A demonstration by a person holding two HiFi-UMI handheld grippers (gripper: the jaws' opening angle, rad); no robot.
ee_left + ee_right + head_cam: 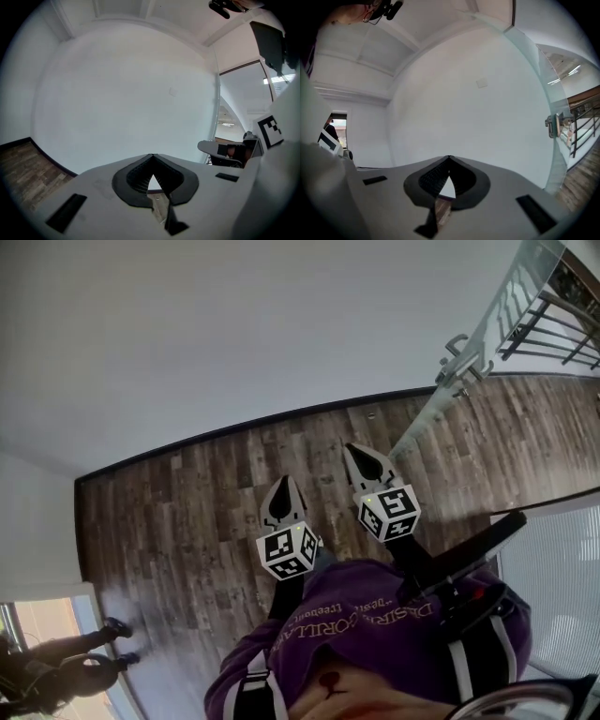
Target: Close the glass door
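purple sweatshirt (pixel 375 634) on the person's chest fills the bottom of the head view, and past it a dark wooden floor (pixel 187 512) runs to a plain white wall (pixel 234 324). both tools point toward that wall above the floor, the left hand-held gripper (pixel 284 482) just beside the right hand-held gripper (pixel 362 452). the glass door (pixel 487 334) stands at the upper right, well apart from both, with its metal handle (pixel 459 354) and a dark railing (pixel 553 324) behind it. the left gripper view faces bare wall with a strip of floor at its left edge; the jaws meet at their tips with nothing between them. the right gripper view shows wall ahead and the door off to the right; here too the jaws are closed and empty, touching nothing.
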